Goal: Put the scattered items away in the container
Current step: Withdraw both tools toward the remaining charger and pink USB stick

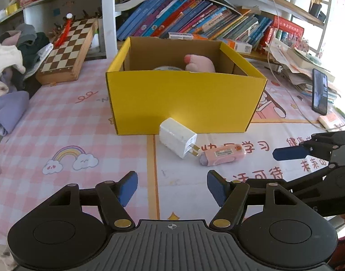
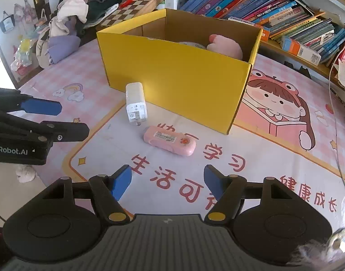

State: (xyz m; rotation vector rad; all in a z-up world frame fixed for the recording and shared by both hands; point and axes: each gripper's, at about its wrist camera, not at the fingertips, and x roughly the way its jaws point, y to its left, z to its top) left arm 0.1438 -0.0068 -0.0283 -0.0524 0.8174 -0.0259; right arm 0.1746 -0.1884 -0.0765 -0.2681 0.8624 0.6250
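Observation:
A yellow cardboard box (image 1: 186, 99) stands open on the table; it also shows in the right wrist view (image 2: 179, 79). Inside lie a pink plush toy (image 1: 199, 64) and a round pale object, mostly hidden. A white charger plug (image 1: 178, 137) (image 2: 135, 101) lies just in front of the box. A pink oblong case (image 1: 223, 154) (image 2: 170, 140) lies beside it. My left gripper (image 1: 172, 187) is open and empty, short of both items. My right gripper (image 2: 167, 184) is open and empty, just short of the pink case.
A pink checked cartoon tablecloth (image 1: 70, 135) covers the table. A chessboard (image 1: 68, 49) and a clothes pile (image 1: 12, 61) sit far left. Books (image 1: 195, 20) fill the shelf behind the box. A phone (image 1: 319, 94) and papers stand at the right.

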